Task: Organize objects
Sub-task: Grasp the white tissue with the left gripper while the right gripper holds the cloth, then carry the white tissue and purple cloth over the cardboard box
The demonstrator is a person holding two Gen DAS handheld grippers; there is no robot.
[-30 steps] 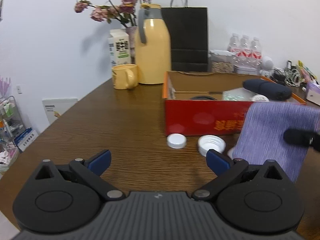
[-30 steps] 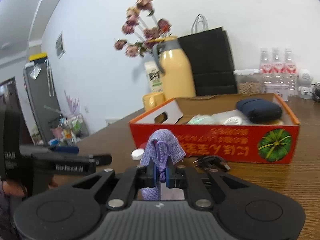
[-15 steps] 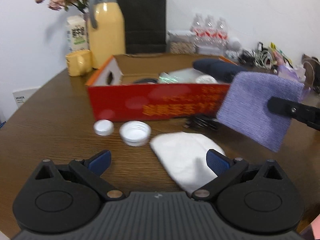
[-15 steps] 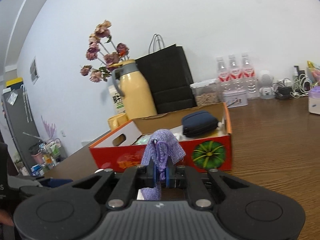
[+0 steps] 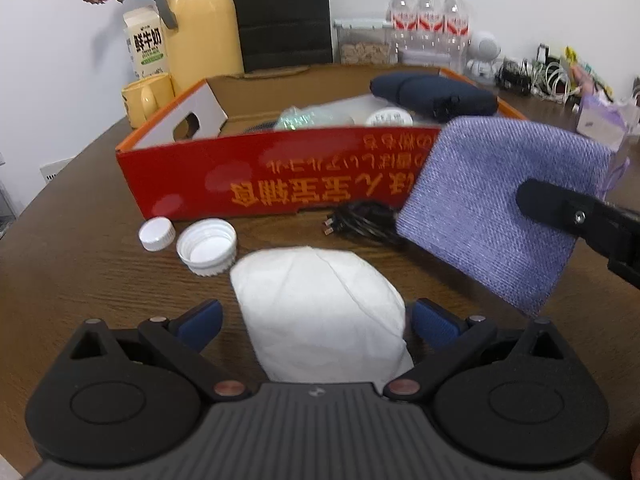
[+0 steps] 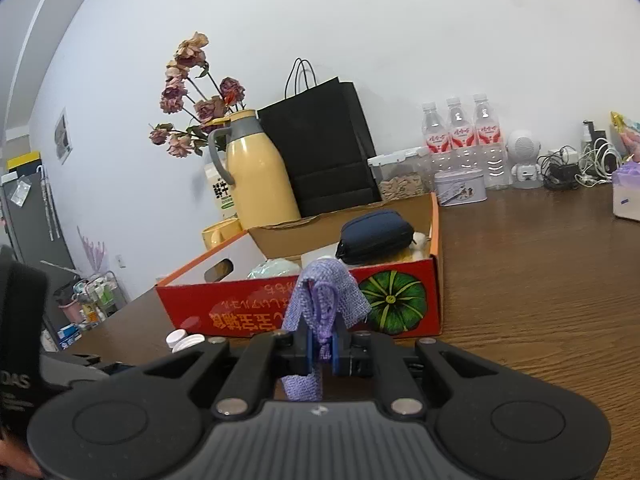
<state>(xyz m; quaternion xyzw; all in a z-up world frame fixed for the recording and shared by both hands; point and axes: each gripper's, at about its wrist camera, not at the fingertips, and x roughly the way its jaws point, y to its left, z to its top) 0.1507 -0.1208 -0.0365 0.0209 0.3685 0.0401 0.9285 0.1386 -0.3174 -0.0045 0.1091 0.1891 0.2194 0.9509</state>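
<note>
A purple woven pouch (image 5: 496, 208) (image 6: 324, 300) hangs in the air in front of the red cardboard box (image 5: 280, 184) (image 6: 400, 304), with my right gripper (image 6: 322, 350) shut on it. My left gripper (image 5: 316, 322) is open just above a white folded cloth (image 5: 320, 312) that lies on the table between its blue fingertips. Two white bottle caps (image 5: 206, 246) and a black cable (image 5: 360, 220) lie by the box's front wall. Inside the box are a dark blue case (image 5: 432, 92) (image 6: 374, 236) and pale packets.
A yellow flask (image 5: 200, 24), yellow mug (image 5: 146, 98), milk carton (image 5: 146, 46), dried flowers, black paper bag (image 6: 324, 148) and three water bottles (image 6: 460, 132) stand behind the box. Cables and a small white figure (image 6: 524, 160) line the back right. Bare wood lies right of the box.
The left gripper swung right and came down toward the table; the white cloth came into view and now lies between its fingers. The right gripper carried the purple pouch toward the box's right end.
</note>
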